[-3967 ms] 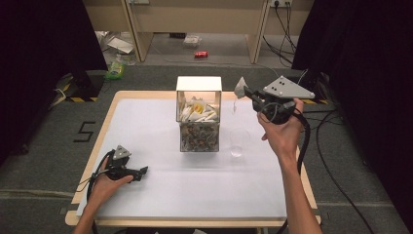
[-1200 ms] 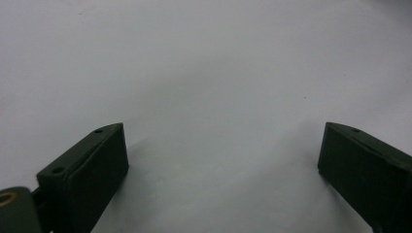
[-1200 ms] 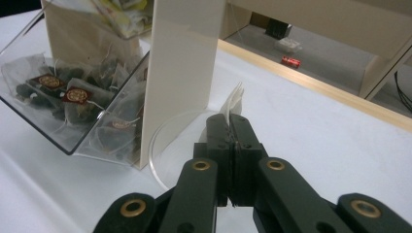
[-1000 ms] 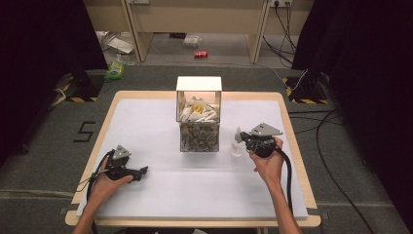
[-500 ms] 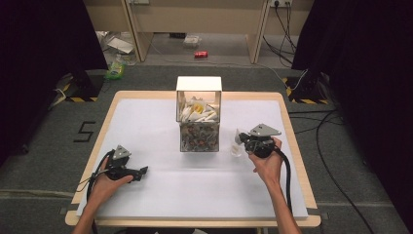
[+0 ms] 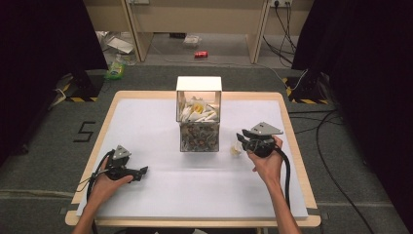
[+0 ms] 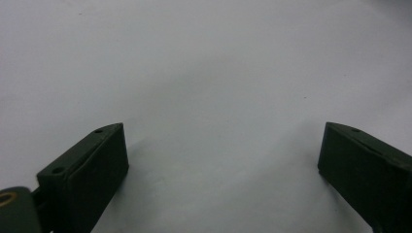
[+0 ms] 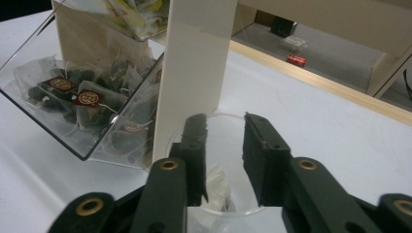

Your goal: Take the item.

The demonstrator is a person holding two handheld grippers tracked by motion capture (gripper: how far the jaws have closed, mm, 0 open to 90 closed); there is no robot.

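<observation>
Looks like the drop made: white tea bag (image 8: 216, 182) down in the small clear plastic cup (image 8: 171, 141), just right of the clear-walled, white-framed box of tea bags (image 6: 198, 126). Right gripper (image 8: 226, 119) poised in the cup's mouth, jaws just been opening, partly apart, pinching nothing. Left to do, probably: lifting clear and fetching any further bags; left gripper (image 6: 142, 171) idle on the white table top (image 6: 160, 126), jaws spread wide and empty.
</observation>
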